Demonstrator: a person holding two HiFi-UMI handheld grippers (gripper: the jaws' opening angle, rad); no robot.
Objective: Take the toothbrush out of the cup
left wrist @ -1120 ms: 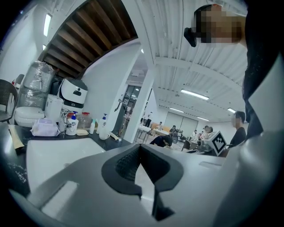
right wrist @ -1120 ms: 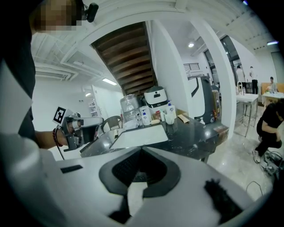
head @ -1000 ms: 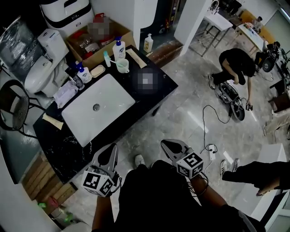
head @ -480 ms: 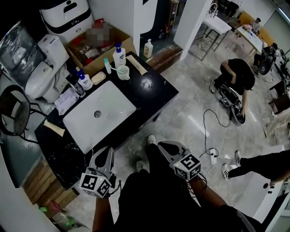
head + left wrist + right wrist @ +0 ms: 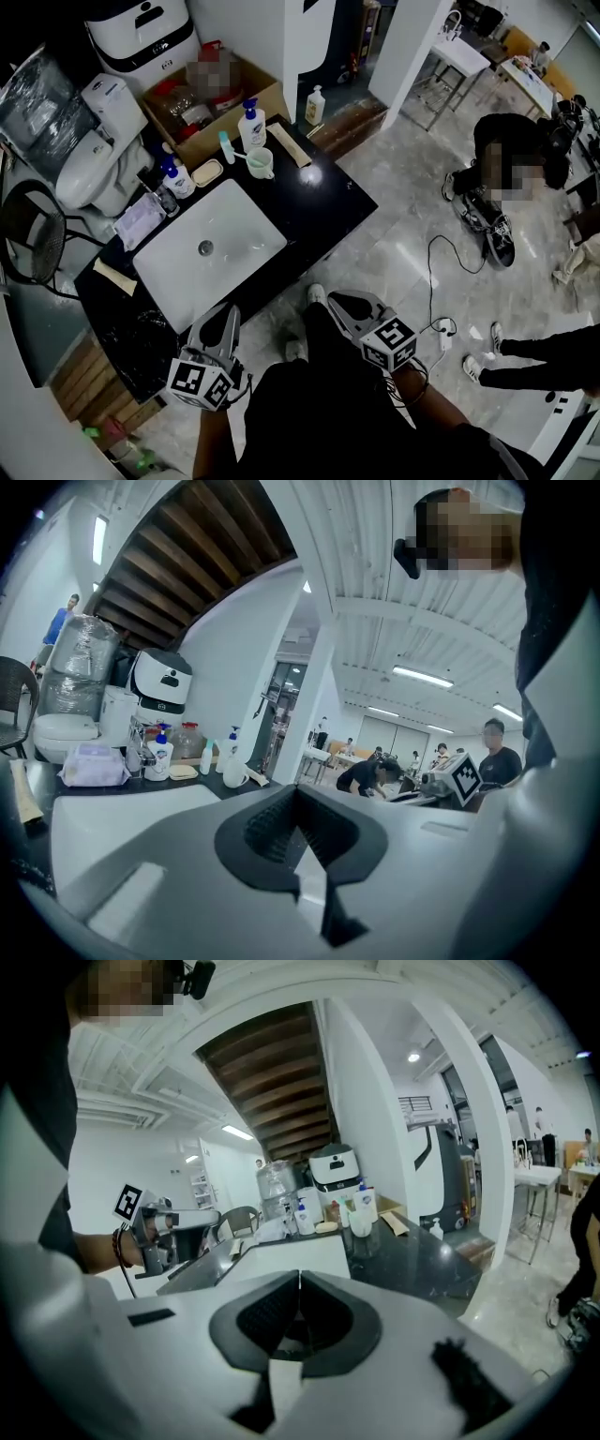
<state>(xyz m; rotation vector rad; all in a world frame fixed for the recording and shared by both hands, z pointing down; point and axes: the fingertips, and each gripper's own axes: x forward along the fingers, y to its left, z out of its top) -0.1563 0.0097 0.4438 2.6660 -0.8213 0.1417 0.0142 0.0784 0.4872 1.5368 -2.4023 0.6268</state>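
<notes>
Head view: over the last second the black stone countertop [image 5: 323, 202] has slid closer under me, so I'm still walking in and no reach has started. Left gripper [image 5: 226, 317] and right gripper [image 5: 343, 302] stay low by my body, short of the counter's near edge. The white mug-shaped cup [image 5: 262, 165], with the pale toothbrush [image 5: 246, 157] leaning out of it, sits well ahead of both, past the white rectangular sink basin [image 5: 239, 225]. Left gripper view: jaws pressed together, nothing between them; cup [image 5: 234, 775] far ahead, left of the tips. Right gripper view: jaws closed, empty; cup [image 5: 362, 1222] well ahead, slightly right. Toothbrush too small to resolve in either.
</notes>
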